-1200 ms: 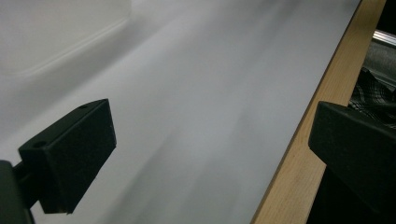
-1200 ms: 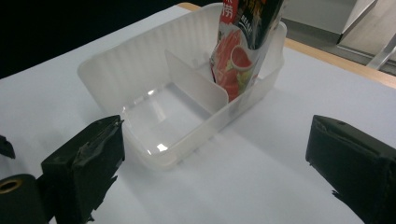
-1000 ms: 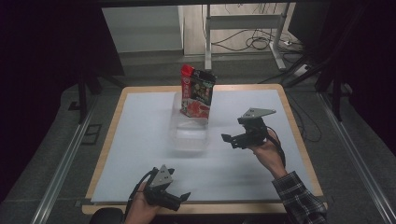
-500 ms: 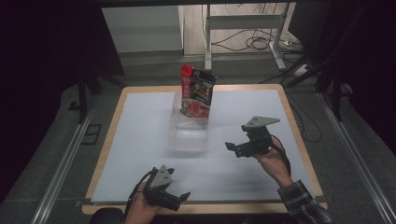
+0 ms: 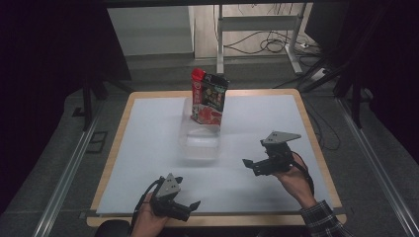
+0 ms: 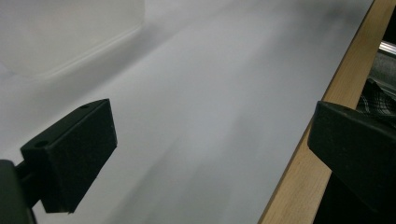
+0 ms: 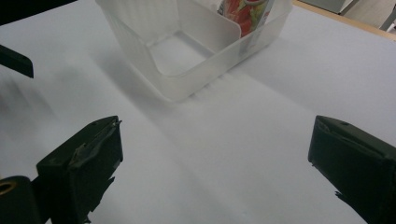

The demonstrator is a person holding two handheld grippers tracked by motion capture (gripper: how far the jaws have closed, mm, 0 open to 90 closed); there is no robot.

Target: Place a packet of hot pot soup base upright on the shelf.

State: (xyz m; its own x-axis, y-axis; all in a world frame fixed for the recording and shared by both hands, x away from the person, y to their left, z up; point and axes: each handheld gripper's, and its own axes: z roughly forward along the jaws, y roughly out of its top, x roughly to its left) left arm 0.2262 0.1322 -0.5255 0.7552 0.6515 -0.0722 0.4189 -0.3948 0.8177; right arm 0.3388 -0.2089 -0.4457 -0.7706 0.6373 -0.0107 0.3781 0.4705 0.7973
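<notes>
Right gripper view: right gripper fingers spread wide, holding nothing.

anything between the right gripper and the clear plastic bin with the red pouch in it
Nothing: in the right gripper view, bare white tabletop separates the open right gripper from the clear plastic bin.

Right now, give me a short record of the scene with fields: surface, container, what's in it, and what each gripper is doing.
surface: white table with a wooden edge
container: clear plastic bin, mid-table
contents: red and black carton standing upright in the bin's far end; near end empty
left gripper: open, holds nothing, at the table's near edge
right gripper: open, holds nothing, right of the bin and pointing toward it, apart from it
</notes>
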